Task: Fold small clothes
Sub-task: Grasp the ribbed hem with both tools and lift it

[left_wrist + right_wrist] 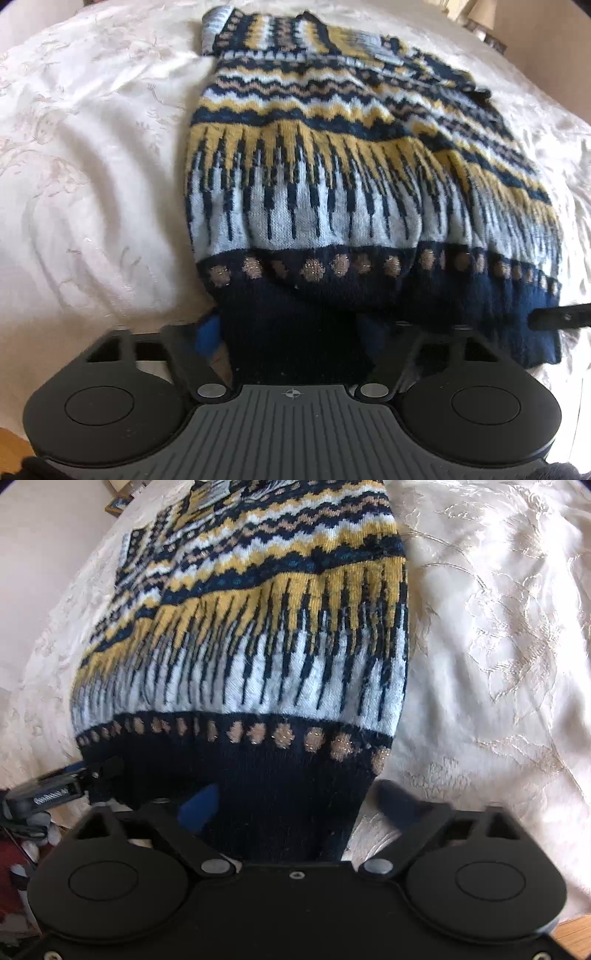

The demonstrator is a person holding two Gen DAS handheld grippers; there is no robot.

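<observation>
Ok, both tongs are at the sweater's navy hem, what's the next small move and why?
Probably close both tongs fully, then lift. The navy hem of the sweater sits between the left tongs and right tongs, which look partly closed, and the sweater lies flat on the bedspread.

We see sweater [332, 166] flat on bedspread [92, 166], hem near us, neck end far. Left gripper [291, 332] at hem's left corner, right gripper [291, 805] at hem's right corner, hem fabric between fingers of each. Bare bedspread left and right of sweater. Small framed thing [117, 504] beyond bed, far left.
</observation>
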